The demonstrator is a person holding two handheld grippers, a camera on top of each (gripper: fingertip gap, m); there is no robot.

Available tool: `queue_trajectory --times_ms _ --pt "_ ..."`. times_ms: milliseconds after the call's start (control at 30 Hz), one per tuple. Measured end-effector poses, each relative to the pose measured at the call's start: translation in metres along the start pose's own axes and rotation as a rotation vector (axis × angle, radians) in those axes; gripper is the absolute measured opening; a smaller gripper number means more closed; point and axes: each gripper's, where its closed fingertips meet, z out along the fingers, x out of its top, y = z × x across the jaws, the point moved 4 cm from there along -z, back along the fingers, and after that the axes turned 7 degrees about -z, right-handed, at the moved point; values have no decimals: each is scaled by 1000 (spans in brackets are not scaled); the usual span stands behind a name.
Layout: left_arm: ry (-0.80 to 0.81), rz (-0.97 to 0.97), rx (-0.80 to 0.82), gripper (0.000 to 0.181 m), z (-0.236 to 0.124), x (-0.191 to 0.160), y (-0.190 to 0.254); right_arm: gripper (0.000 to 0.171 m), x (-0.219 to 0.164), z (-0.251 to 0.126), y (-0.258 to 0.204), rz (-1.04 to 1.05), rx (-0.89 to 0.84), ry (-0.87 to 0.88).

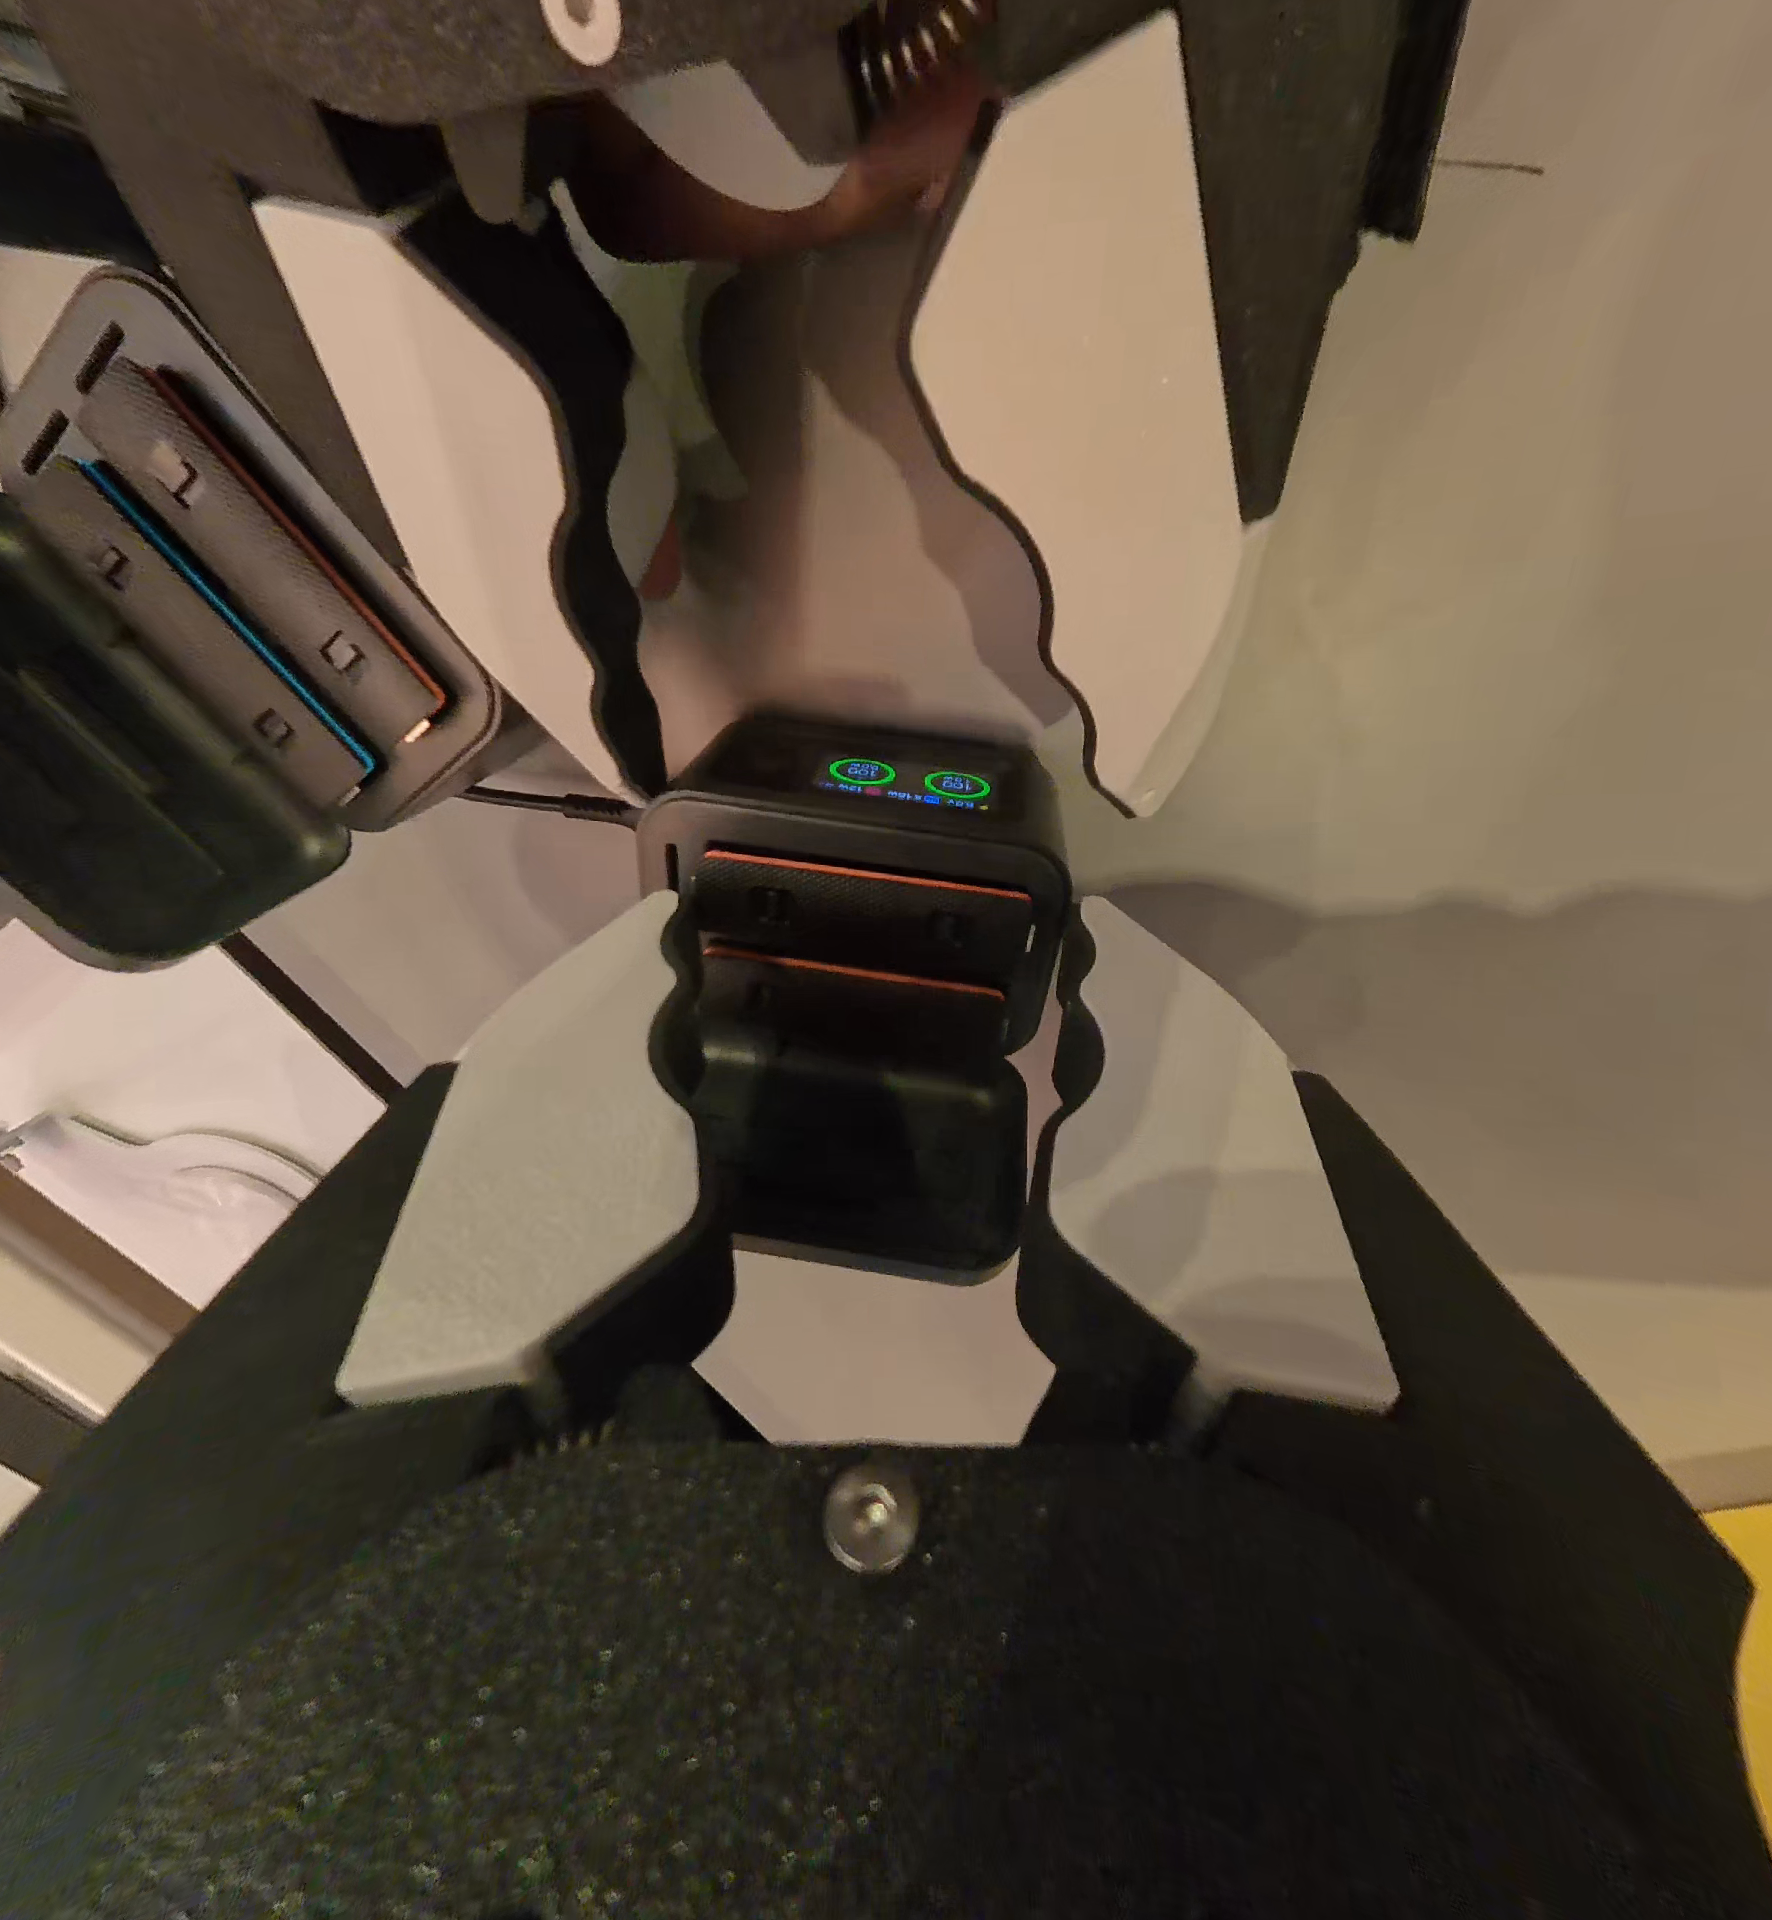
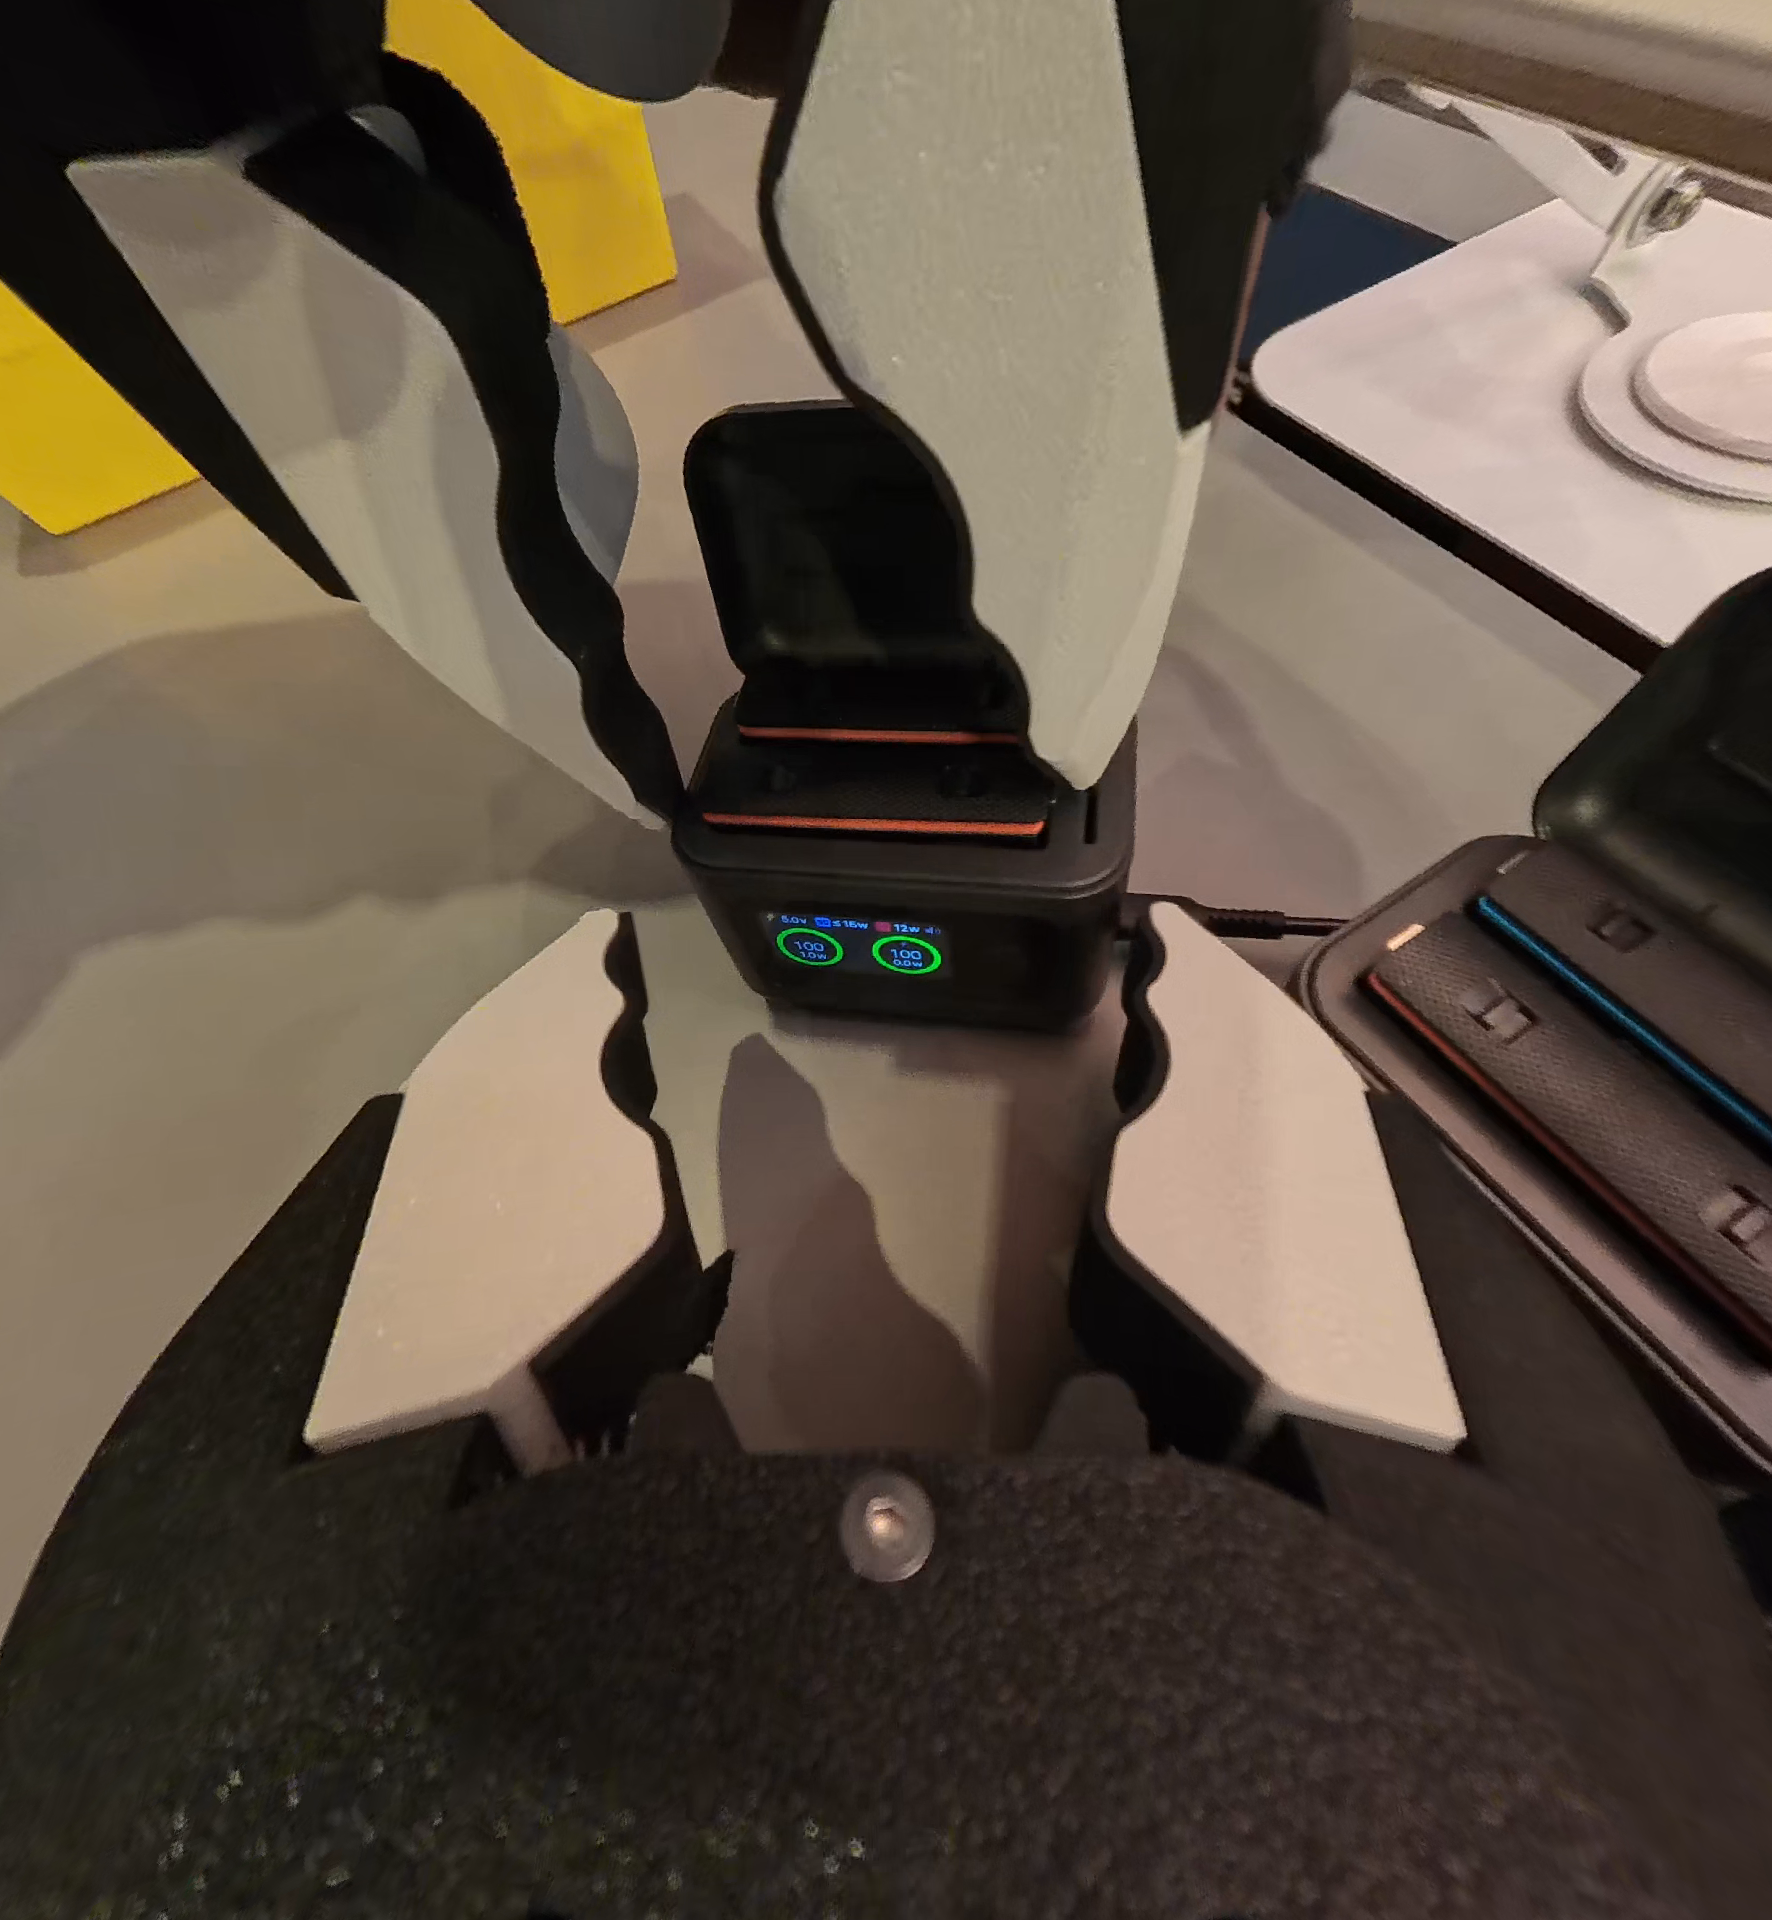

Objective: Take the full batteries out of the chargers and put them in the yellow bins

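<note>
Both grippers' fingers (image 1: 674, 966) straddle small charger (image 2: 903, 894).

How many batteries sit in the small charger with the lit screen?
2. One orange-edged battery sits in the slot nearer the screen; the second battery sits behind it, next to the open lid. No other slot shows in the small charger.

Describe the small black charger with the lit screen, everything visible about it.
The small black charger is a boxy, matte plastic unit standing upright on the grey table. Its hinged lid is flipped open behind. Two dark batteries with orange edges sit in its top slots. A lit screen on one side shows two green rings. A black cable plugs into its side. The left gripper brackets its top; whether the tips touch is unclear. The right gripper is open around the screen side.
</note>
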Motion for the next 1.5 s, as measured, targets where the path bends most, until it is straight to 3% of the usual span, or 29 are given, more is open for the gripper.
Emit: queue_trajectory --times_ms 933,1033,1267,1500 --pt "63 -77 -32 66 -4 0 -1 90 -3 14 1 -21 15 -84" --pt "94 -82 -19 59 -8 4 -3 90 -3 12 1 -12 31 -75" --pt "65 -56 -7 65 -3 11 -5 87 -7 8 3 -39 40 -91" --pt "36 -65 -59 56 -5 11 -5 86 -7 5 4 -24 82 -81"
